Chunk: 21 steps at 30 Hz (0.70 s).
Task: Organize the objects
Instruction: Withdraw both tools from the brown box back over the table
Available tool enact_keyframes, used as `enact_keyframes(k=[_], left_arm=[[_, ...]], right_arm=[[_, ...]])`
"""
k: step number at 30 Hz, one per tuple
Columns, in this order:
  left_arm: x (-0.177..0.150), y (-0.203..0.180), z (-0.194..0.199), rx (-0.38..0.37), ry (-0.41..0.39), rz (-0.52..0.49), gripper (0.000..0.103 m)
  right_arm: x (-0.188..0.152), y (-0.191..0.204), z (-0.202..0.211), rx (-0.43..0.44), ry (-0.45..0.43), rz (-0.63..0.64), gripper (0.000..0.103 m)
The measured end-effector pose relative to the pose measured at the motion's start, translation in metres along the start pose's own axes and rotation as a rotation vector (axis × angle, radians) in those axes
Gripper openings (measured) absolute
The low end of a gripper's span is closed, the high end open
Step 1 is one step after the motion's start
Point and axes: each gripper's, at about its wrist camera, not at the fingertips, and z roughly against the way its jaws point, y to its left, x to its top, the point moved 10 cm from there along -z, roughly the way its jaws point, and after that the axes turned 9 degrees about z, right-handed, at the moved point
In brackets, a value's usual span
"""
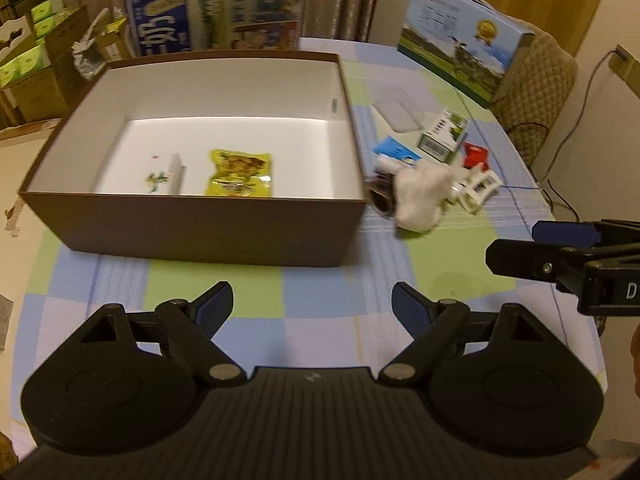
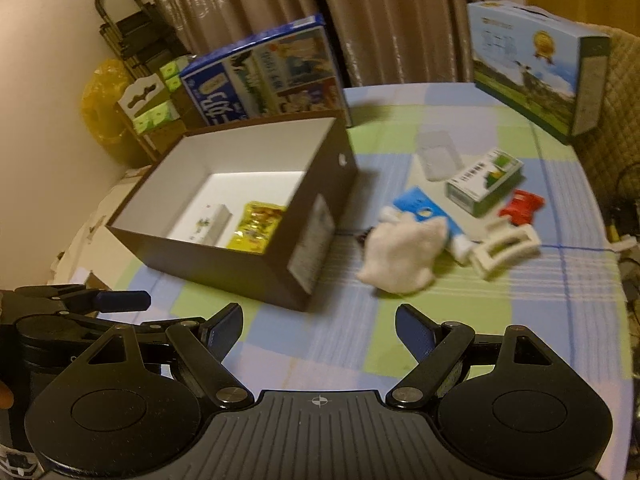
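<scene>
Both claws empty, fingers spread apart, hovering over near counter; sorting part-done.

Left claw (image 1: 312,308) and right claw (image 2: 319,330) grip nothing. Brown box (image 1: 192,236), rigid card w/ white lining, sits left-centre on counter (image 1: 320,320) (checked cloth, soft, may drag); inside lie a yellow foil packet (image 1: 239,173) and small white carton (image 1: 168,174). Loose pile right of box, touching/overlapping: limp white cloth (image 2: 404,258), blue tube (image 2: 424,210), cream hair clip (image 2: 506,252), red clip (image 2: 522,206), green-white carton (image 2: 484,186), clear plastic case (image 2: 436,154). Risks, est.: cloth sags and snags neighbours on lift; clip's open ribs slip between pads; dark item under cloth unidentified; box wall may be knocked on approach.
</scene>
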Motion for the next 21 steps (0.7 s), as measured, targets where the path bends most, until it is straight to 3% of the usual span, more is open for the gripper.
enact_keyframes(k=[21], left_arm=[[-0.013,-0.069,-0.022,0.000,0.042,-0.042,0.086]], right_arm=[[-0.028,-0.080,0.029,-0.039,0.022,-0.063,0.081]])
